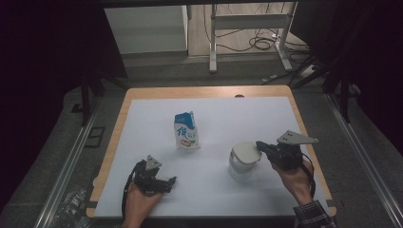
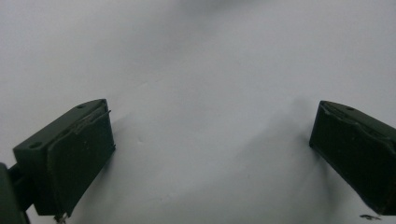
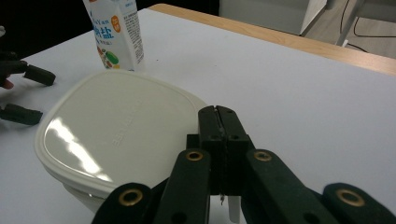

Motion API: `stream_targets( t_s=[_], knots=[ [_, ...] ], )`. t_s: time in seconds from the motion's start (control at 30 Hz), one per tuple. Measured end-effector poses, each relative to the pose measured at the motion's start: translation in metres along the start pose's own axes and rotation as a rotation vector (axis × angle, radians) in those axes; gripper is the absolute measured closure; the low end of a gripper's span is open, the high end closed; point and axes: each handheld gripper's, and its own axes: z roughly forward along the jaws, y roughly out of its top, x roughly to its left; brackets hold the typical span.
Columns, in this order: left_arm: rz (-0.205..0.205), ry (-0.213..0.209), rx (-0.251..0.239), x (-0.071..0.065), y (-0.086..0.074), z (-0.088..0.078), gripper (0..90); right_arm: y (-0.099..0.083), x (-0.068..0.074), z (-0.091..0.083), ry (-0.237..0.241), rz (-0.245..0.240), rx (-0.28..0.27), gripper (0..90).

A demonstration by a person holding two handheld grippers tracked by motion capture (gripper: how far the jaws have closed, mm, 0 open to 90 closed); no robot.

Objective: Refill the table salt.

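Observation:
A clear tub (image 1: pixel 241 169) with a cream lid (image 1: pixel 245 152) (image 3: pixel 116 130) stands right of the middle of the white mat (image 1: pixel 247 114). My right gripper (image 1: pixel 260 145) (image 3: pixel 218 114) is shut, its tips at the lid's right rim; whether they pinch the rim I cannot tell. A blue and white pouch (image 1: pixel 186 131) (image 3: pixel 116 32) stands upright behind and to the left of the tub. My left gripper (image 1: pixel 172 183) (image 2: pixel 212 112) rests low on the mat at the front left, open wide with nothing between its fingers. In the right gripper view its two black fingers (image 3: pixel 39 74) show beyond the lid.
The mat lies on a wooden table (image 1: pixel 209 91) whose edge shows at the back and sides. Beyond the table are metal desk legs (image 1: pixel 213 42) and cables on the floor (image 1: pixel 259 42). A dark curtain (image 1: pixel 47 57) hangs on the left.

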Motion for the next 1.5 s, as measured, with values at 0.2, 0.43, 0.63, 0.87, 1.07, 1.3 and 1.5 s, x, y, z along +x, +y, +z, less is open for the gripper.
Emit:
stream_targets(
  t_s=[0.2, 0.43, 0.63, 0.87, 1.07, 1.3, 1.5],
  knots=[
    [0.000, 0.000, 0.000, 0.000, 0.000, 0.000, 0.0, -0.004, -0.004, 0.000, -0.002, 0.012, -0.001, 89.4],
    [0.000, 0.000, 0.000, 0.000, 0.000, 0.000, 0.0, -0.006, -0.005, 0.000, 0.006, 0.021, -0.010, 89.4],
    [0.000, 0.000, 0.000, 0.000, 0.000, 0.000, 0.0, -0.006, -0.007, 0.000, 0.012, 0.026, -0.015, 89.3],
    [0.005, 0.000, 0.004, 0.000, 0.000, 0.000, 0.0, -0.011, -0.009, 0.001, 0.003, 0.024, -0.005, 89.3],
    [0.005, -0.001, 0.004, 0.000, 0.000, 0.000, 0.0, -0.018, -0.012, 0.004, 0.007, 0.033, -0.004, 89.2],
    [0.004, 0.000, 0.004, 0.000, 0.000, 0.000, 0.0, -0.021, -0.014, 0.005, -0.012, 0.030, 0.006, 89.1],
    [0.004, 0.000, 0.004, 0.000, 0.000, 0.000, 0.0, -0.023, -0.016, -0.001, -0.037, 0.036, 0.014, 88.2]
  ],
)
